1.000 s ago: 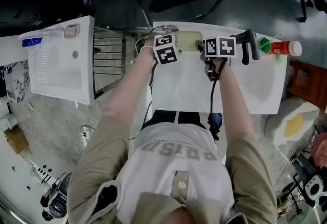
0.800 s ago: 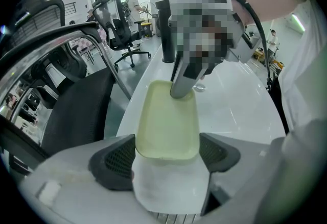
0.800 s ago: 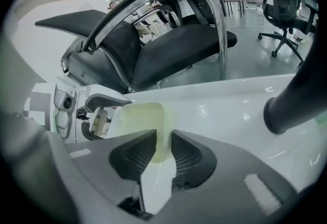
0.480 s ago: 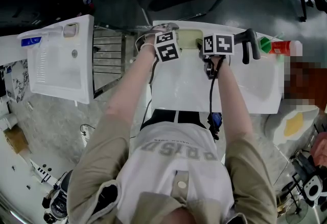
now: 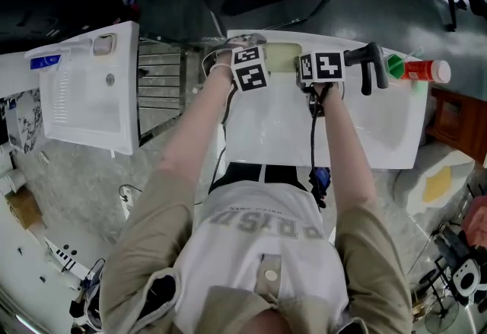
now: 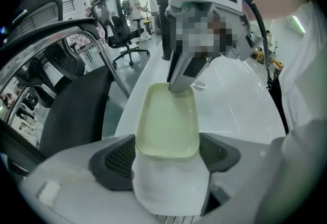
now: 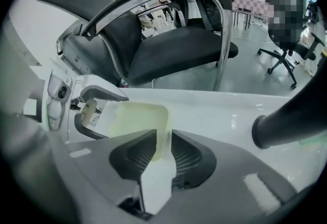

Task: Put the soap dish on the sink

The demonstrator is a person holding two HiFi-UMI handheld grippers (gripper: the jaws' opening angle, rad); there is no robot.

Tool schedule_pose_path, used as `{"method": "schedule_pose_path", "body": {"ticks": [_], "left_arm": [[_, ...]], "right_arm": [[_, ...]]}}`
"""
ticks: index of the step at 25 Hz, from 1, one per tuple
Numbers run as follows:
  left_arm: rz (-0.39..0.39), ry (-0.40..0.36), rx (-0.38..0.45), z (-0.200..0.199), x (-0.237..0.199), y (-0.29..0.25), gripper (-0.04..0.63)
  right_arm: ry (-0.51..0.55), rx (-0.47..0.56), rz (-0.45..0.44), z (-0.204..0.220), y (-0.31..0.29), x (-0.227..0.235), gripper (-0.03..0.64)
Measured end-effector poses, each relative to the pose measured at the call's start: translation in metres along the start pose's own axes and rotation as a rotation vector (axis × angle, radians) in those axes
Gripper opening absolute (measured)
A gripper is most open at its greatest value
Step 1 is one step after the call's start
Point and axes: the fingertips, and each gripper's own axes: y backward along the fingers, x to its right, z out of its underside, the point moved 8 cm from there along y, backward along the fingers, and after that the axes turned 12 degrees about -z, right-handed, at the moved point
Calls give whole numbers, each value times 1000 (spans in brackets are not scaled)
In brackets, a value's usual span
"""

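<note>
**A:** What was changed in the head view?

**B:** Very little. The right gripper [image 5: 304, 66] was turned a bit, so its marker cube was tipped a new way. The left gripper [image 5: 255, 57] was kept still. The soap dish [image 5: 280, 60] was kept at the back edge of the sink [image 5: 365, 127], held between both grippers.

**A:** What was meant by that for the job?

**B:** The dish was likely being set straight before being let go. The job was judged nearly done, but not finished.

**A:** What was shown in the left gripper view?

**B:** The near end of the dish was squeezed across its width by the left jaws. The dish was seen to be pale yellow-green and shallow, with round corners. Nothing was seen inside it. Its far end was pinched by the right gripper.

**A:** And in the right gripper view?

**B:** One thin side wall of the dish was clamped by the right jaws, which were nearly closed. The dish was seen over the back rim of the sink. Whether it was touching the sink could not be told.
</note>
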Motion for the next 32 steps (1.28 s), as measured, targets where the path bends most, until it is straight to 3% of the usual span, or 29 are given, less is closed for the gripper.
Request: {"method": "schedule_pose_path", "body": {"ticks": [18,26,32], "left_arm": [[-2,-9,9,-1,0,0,408],[-30,61,59,-3,-8,8,408],[-66,70,82,-6,-11,14,408]], "right_arm": [[-4,13,6,-1,0,3,75],[-14,101,-7,-5,8,3,101],[-15,138,-3,-4,13,1,103]]}}
